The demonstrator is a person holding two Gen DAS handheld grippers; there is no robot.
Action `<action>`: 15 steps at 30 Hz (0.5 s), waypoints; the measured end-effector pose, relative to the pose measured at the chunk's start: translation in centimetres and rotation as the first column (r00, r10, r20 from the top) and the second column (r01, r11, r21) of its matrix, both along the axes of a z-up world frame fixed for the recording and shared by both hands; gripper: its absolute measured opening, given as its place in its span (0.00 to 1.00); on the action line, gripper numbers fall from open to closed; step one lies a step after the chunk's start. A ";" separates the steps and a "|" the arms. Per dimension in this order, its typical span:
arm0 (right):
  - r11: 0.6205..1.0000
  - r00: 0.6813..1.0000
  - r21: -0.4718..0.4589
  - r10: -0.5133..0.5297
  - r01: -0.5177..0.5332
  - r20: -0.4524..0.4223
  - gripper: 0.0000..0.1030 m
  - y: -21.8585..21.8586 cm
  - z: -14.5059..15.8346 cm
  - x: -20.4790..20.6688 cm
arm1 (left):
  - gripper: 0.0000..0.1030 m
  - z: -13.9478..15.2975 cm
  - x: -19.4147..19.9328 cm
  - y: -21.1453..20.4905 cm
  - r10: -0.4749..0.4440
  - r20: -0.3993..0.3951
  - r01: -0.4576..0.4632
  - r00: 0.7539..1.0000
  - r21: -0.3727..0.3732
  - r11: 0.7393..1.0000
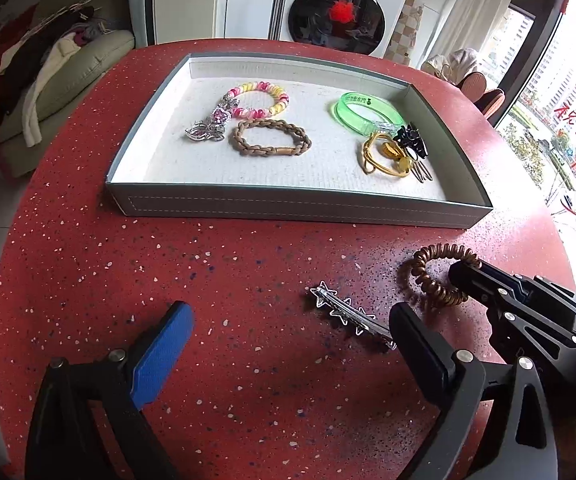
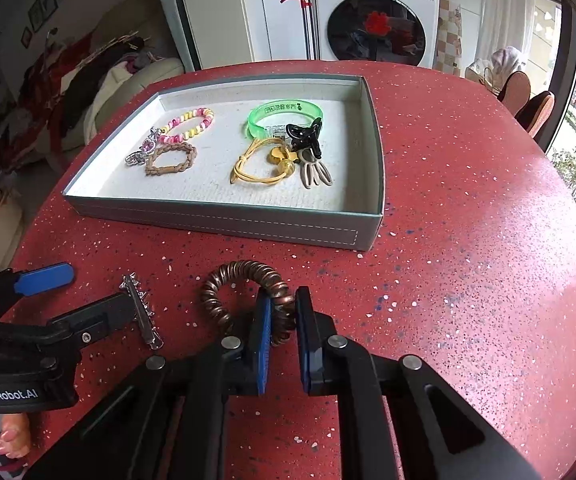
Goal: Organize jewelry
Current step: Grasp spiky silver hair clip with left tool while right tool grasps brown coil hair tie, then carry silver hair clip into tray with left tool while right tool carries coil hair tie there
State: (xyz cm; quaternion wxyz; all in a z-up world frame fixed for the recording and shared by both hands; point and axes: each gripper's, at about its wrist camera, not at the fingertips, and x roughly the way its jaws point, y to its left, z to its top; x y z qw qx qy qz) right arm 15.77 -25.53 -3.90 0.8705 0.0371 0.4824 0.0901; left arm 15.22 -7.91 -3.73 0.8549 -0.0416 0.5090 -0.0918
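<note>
A grey tray on the red table holds a pink-yellow bead bracelet, a braided brown bracelet, a silver brooch, a green bangle, a yellow cord and a black clip. A brown spiral hair tie lies in front of the tray. My right gripper is shut on its near side. A silver star hair clip lies on the table. My left gripper is open around it, not touching.
A washing machine stands beyond the table. A sofa with clothes is at the left. Chairs and a window are at the right. The table's right half is bare.
</note>
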 end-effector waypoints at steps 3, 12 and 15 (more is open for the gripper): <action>1.000 1.000 0.015 -0.018 0.018 0.001 0.13 -0.7 0.1 -0.1 | 1.00 -0.4 0.1 -0.9 -0.002 -0.013 0.002 1.000 0.016 1.000; 0.998 0.999 0.042 -0.041 0.041 0.012 0.12 -1.5 0.5 -0.4 | 0.52 -0.3 -0.6 -2.6 -0.060 0.036 0.054 0.998 0.143 0.988; 0.998 0.999 0.049 -0.042 0.041 0.018 0.12 -1.4 0.7 -0.5 | 0.35 -0.1 -0.8 -2.6 -0.090 0.047 0.082 0.995 0.153 0.985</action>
